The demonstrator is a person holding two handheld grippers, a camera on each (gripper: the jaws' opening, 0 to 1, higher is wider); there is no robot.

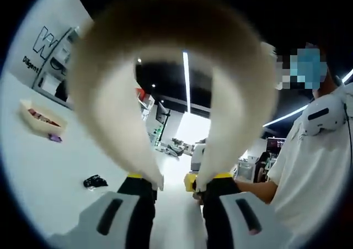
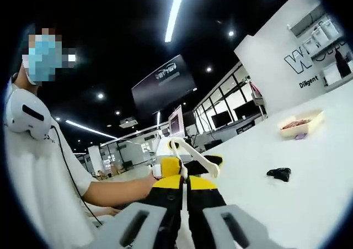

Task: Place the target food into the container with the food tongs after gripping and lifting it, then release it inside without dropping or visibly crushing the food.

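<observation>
The left claw (image 1: 177,177) was clenched on the food tongs (image 1: 110,94), its yellow-tipped jaws pressing from outside on the two arms, which stood well apart with nothing between their tips. The tongs looked like pale, smooth plastic bent into one broad arch, tapering to narrow points. Their long axis ran out over the room rather than down at the white, glossy surface (image 1: 55,194). The container (image 1: 41,119), a shallow cream tray with reddish pieces already in it, sat far off. A small purple bit (image 1: 54,138) lay just beside the container, and a small dark, crumpled lump (image 1: 95,181) lay apart from the container, on the side nearer the left claw. That lump was probably the target food, though it was too small to name. It rested untouched, off to one side of the tong tips, so the tongs would likely have to swing across and tip downward. The right claw (image 2: 185,185) appeared closed on nothing. Since the left claw held the tongs, the pick fell to it.
</observation>
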